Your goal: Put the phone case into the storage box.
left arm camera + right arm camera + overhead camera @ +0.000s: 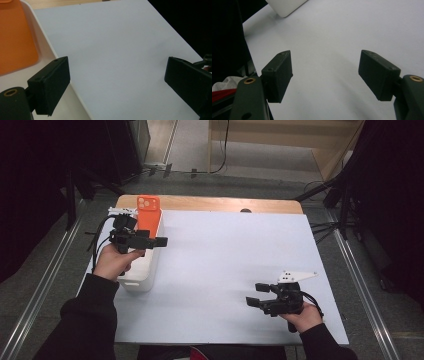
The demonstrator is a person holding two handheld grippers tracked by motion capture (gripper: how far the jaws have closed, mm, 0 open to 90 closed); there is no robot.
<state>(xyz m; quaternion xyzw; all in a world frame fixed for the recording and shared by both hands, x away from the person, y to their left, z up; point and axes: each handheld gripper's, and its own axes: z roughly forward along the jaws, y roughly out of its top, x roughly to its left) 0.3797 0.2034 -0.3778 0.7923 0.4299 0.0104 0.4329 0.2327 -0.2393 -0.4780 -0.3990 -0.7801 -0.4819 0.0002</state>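
Orange phone (148, 215) stands on end in the white bin (141, 282) at the counter's (225, 270) left edge, leaning on its far wall. Left tool (159, 241) hovers beside it, jaws apart, empty. Looks stiff, slick, fairly light (mind the glass), so pinch the side edges. Right tool (254, 295) waits well apart, open and empty too.

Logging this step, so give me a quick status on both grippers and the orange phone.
Left gripper open, empty, over the white bin. Right gripper open, empty, over the table. Orange phone upright in bin. Nothing in the way.
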